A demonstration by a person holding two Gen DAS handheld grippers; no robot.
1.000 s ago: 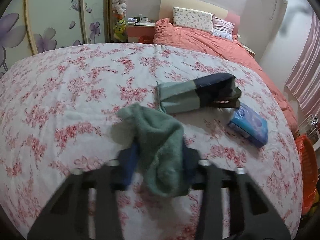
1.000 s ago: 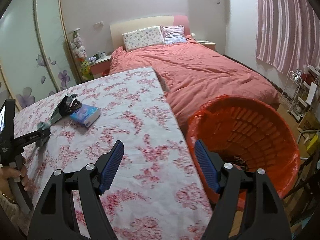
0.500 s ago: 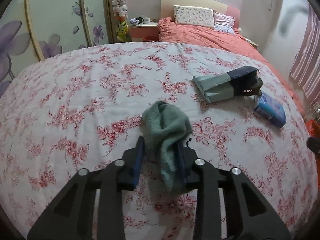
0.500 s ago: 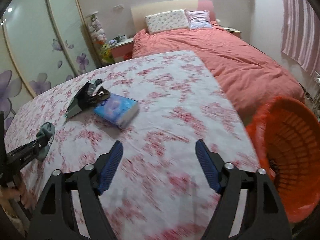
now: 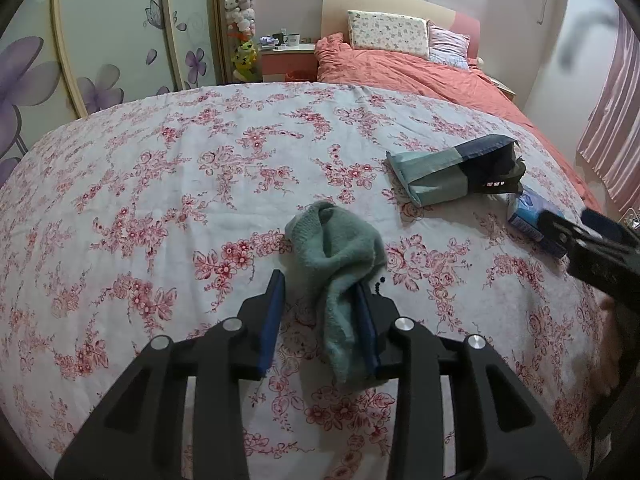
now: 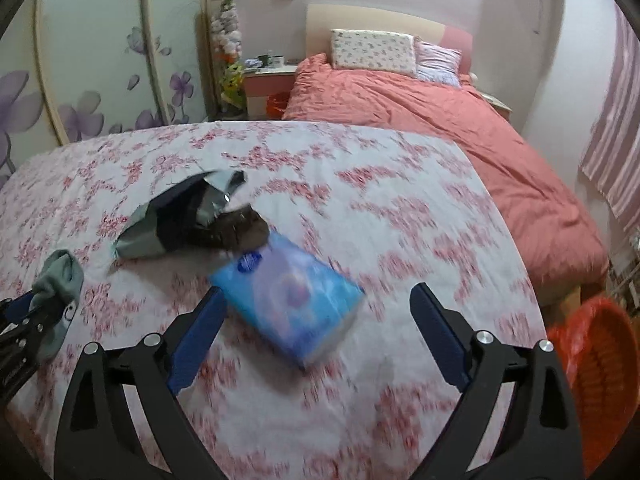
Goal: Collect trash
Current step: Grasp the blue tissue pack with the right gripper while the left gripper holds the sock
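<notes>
both wrist views look down, close; share floral table, bed.

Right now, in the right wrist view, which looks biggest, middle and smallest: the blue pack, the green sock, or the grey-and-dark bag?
1. Grey-and-dark bag and blue pack: alike, and the pack sits nearer the camera, so unsure.
2. Green sock: smallest.

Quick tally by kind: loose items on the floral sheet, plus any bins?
Green cloth, between the jaws of the left gripper: 1
Teal and navy pouch: 1
Blue packet: 1
Orange basket, off the sheet's edge: 1
Total: 4
</notes>
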